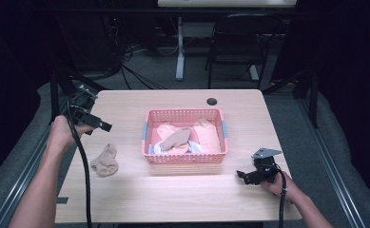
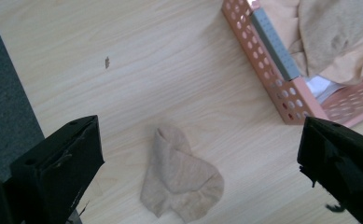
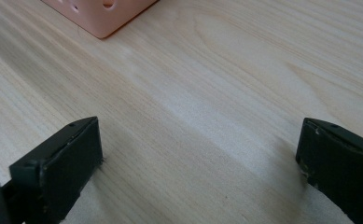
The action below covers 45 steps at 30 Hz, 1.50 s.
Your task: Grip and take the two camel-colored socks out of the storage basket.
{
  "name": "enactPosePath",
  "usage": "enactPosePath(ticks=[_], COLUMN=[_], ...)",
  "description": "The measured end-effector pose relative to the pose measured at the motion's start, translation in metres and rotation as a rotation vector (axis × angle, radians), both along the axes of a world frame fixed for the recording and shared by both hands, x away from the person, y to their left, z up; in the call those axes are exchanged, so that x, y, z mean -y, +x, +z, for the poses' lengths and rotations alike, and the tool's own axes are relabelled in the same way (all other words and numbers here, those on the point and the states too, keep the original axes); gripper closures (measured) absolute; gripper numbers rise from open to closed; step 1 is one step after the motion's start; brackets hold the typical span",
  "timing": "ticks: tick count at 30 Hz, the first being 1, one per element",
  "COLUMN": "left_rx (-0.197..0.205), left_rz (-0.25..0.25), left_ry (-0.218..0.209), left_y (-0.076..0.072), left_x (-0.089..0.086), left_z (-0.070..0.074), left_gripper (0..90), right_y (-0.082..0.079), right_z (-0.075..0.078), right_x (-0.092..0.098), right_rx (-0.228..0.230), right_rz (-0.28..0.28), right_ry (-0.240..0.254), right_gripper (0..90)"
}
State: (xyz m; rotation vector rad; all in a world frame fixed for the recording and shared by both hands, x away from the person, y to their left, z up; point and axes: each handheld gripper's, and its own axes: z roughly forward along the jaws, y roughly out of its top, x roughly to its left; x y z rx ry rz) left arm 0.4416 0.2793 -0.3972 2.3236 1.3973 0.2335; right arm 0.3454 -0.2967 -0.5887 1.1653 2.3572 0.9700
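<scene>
Two grippers out, and both are spread wide with nothing between their jaws. My left gripper (image 1: 96,124) hangs above the table (image 1: 173,194) near its left edge, tilted down; looking along it, the beige sock (image 2: 181,182) lies crumpled on the wood below and between my jaws, clear of both of them. Up and to the right past my right-hand jaw sits the pink basket (image 2: 282,88), its perforated corner nearest me, with a grey clip on its rim and beige and peach cloth heaped inside, a bit of white beneath. The sock is well apart from that basket wall. A small dark mark shows on the wood ahead of my left-hand jaw. My right gripper (image 1: 249,176) sits low over the table, just beside the basket's front right corner. Along it I see bare wood grain between the parted jaws, and one corner of the basket far ahead to the left.
</scene>
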Motion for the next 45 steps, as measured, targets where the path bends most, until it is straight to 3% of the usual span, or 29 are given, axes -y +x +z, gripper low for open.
enactPosePath(ticks=[9, 18, 30, 43, 45], left_rx=[0.028, 0.050, 0.032, 0.002, -0.012], left_rz=[-0.100, -0.138, -0.238, -0.302, -0.305], left_ry=[0.015, 0.006, 0.023, -0.001, -0.020], left_y=[0.004, 0.013, 0.027, 0.036, 0.038], left_x=[0.040, 0.069, 0.121, 0.161, 0.166], left_z=[0.014, 0.018, 0.009, -0.018, -0.024], left_gripper=[0.1, 0.2, 0.3, 0.3, 0.2], right_y=[0.000, 0.000, 0.000, 0.000, 0.000], right_z=[0.000, 0.000, 0.000, 0.000, 0.000], right_x=[0.000, 0.000, 0.000, 0.001, 0.001], right_rx=[0.000, 0.000, 0.000, 0.002, 0.002], right_rz=[0.000, 0.001, 0.002, 0.008, 0.009], right_ry=[0.000, 0.000, -0.003, -0.002, -0.003], right_gripper=[0.0, 0.0, 0.0, 0.0, 0.0])
